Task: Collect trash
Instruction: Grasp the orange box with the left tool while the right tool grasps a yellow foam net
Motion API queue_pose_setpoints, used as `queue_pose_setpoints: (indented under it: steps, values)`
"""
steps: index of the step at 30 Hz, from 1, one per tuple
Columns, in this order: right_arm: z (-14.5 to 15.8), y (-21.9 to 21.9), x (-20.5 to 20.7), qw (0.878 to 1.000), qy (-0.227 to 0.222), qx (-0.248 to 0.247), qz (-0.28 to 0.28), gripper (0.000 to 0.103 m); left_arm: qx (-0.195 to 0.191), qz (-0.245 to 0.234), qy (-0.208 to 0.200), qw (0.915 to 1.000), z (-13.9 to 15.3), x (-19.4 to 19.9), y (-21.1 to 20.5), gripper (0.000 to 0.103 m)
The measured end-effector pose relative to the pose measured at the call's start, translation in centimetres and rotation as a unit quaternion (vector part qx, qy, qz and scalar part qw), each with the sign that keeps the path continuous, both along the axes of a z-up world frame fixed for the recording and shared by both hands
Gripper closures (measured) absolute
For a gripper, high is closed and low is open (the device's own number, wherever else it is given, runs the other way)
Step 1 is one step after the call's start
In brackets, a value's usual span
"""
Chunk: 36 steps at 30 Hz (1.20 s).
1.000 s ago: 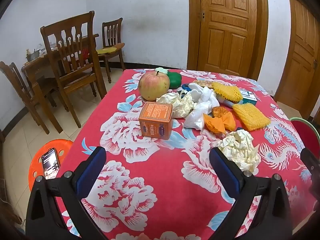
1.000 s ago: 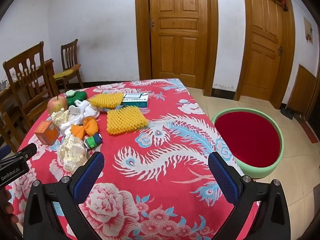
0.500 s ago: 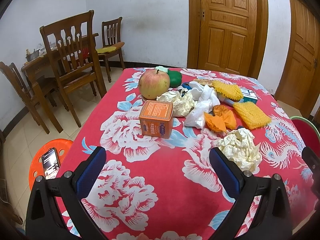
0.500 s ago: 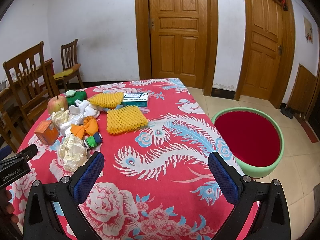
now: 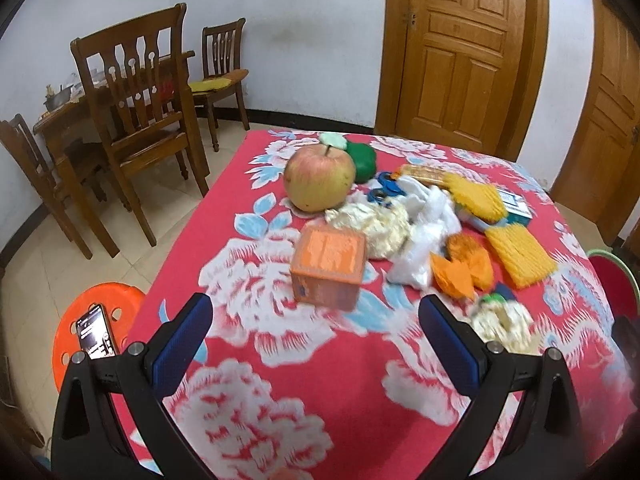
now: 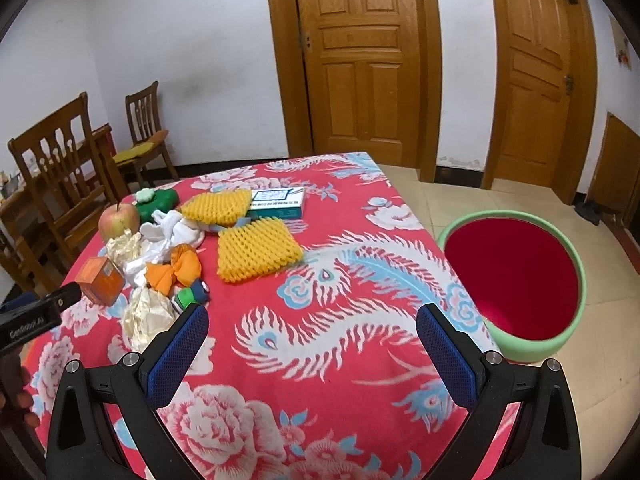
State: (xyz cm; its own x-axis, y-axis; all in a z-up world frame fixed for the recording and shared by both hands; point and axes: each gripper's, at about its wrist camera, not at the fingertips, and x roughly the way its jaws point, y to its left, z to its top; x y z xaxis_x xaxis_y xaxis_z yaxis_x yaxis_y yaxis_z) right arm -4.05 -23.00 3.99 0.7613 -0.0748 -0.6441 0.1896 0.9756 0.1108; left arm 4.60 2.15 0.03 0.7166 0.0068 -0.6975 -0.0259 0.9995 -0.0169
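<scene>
A pile of trash lies on the red flowered tablecloth (image 5: pixel 280 380): an orange box (image 5: pixel 328 268), crumpled cream paper (image 5: pixel 380 224), white plastic (image 5: pixel 432 220), orange wrapper (image 5: pixel 464 268), yellow foam nets (image 5: pixel 520 256) and another paper ball (image 5: pixel 504 324). An apple (image 5: pixel 320 178) sits behind them. My left gripper (image 5: pixel 316 340) is open and empty just in front of the orange box. My right gripper (image 6: pixel 312 344) is open and empty over the table's right half, with the paper ball (image 6: pixel 146 316) at its left finger. A green bin with a red inside (image 6: pixel 516 280) stands on the floor at the right.
A teal box (image 6: pixel 276 203), a green object (image 6: pixel 158 202) and a small battery-like item (image 6: pixel 194 294) also lie on the table. Wooden chairs (image 5: pixel 140 120) stand to the left. An orange stool with a phone (image 5: pixel 96 332) is at the table's left corner.
My left gripper has moved forward toward the orange box, which looks closer and blurred now. My right gripper has barely moved.
</scene>
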Motion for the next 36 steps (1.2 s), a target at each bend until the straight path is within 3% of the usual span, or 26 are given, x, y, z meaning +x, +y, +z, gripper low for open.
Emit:
queue_pose_setpoints:
  steps: [5, 11, 18, 24, 28, 36]
  values:
    - [-0.1, -0.4, 2.0, 1.000, 0.010, 0.004, 0.006, 0.000, 0.023, -0.005, 0.013, 0.9996, -0.4, 2.8, -0.1, 0.001]
    - [-0.5, -0.1, 4.8, 0.999, 0.027, -0.007, 0.016, 0.000, 0.018, -0.022, 0.028, 0.9992, -1.3, 5.0, -0.2, 0.002]
    - [-2.3, 0.9, 8.8, 0.996, 0.078, 0.019, 0.039, 0.000, -0.001, -0.045, 0.051, 0.9977, -3.0, 6.0, -0.1, 0.011]
    - [-4.0, 1.9, 11.7, 0.992, 0.117, 0.004, 0.041, 0.000, -0.025, -0.067, 0.065, 0.9953, -4.0, 6.2, -0.1, 0.019]
    - [-4.8, 2.3, 12.9, 0.991, 0.129, -0.010, 0.042, 0.000, -0.039, -0.079, 0.074, 0.9934, -4.7, 6.3, -0.3, 0.028]
    - [-6.1, 2.2, 14.5, 0.989, 0.143, -0.004, 0.035, 0.000, -0.041, -0.092, 0.078, 0.9919, -5.0, 6.5, -0.8, 0.032]
